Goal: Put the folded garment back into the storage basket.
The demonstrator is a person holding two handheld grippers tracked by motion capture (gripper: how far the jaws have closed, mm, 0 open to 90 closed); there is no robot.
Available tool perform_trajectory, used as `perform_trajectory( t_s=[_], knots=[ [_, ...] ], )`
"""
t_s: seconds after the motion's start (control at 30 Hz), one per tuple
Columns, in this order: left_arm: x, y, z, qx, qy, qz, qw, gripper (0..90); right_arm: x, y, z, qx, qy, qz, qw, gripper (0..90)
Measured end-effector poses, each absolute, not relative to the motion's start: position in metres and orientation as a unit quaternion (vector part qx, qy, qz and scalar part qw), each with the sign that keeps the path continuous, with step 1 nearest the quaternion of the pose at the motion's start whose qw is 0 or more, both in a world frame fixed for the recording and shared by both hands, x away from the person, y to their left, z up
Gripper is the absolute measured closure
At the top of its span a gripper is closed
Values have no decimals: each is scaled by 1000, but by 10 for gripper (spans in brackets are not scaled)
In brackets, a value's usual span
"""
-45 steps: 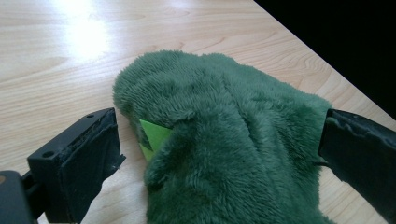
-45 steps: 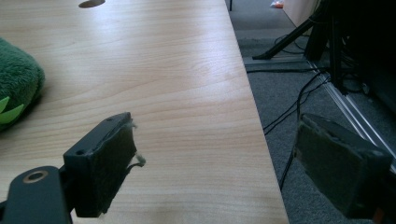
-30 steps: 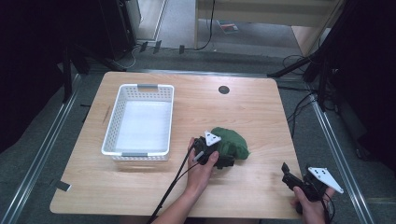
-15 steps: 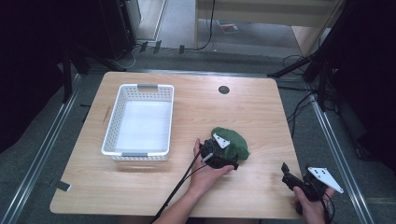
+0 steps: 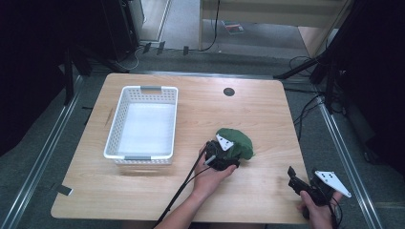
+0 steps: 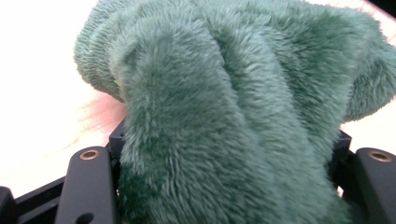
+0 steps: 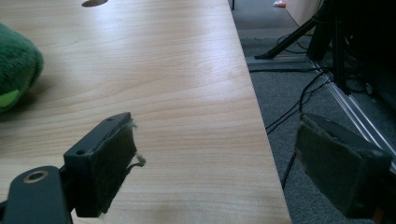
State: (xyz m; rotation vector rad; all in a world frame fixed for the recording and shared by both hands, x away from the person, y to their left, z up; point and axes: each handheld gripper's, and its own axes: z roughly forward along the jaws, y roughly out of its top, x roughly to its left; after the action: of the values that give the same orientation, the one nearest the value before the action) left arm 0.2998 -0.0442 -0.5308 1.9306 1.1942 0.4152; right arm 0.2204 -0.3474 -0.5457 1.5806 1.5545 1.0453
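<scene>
A green plush toy [image 5: 239,140] lies on the wooden table [image 5: 200,114], right of centre. My left gripper [image 5: 228,153] sits at its near left side, shut on it. In the left gripper view the fur [image 6: 233,102] bulges between the two black jaws and hides their pads. These jaws have just been closing on the toy. My right gripper [image 5: 292,177] hangs open over the table's front right corner. Nothing lies between its padded fingers [image 7: 114,158], and an edge of the toy [image 7: 16,65] shows far to the left.
A white plastic basket [image 5: 142,90] with nothing in it stands on the left half of the table. A small dark round hole [image 5: 229,91] sits near the far edge. Cables and metal stands [image 5: 329,67] crowd the floor to the right.
My left gripper has slid a little to the right into the plush toy and its jaws have closed on the fur. The right hand has kept still.
</scene>
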Motion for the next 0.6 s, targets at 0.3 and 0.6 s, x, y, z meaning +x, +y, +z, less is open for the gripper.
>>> perform_trajectory(
  t_s=[0.3,0.6],
  knots=[
    [298,-30,-506,748,471,172,434,317,221,-347,-546,607,597,401,338,132],
    [298,-9,-483,732,473,187,453,312,221,-347,-546,608,596,400,338,132]
  ],
)
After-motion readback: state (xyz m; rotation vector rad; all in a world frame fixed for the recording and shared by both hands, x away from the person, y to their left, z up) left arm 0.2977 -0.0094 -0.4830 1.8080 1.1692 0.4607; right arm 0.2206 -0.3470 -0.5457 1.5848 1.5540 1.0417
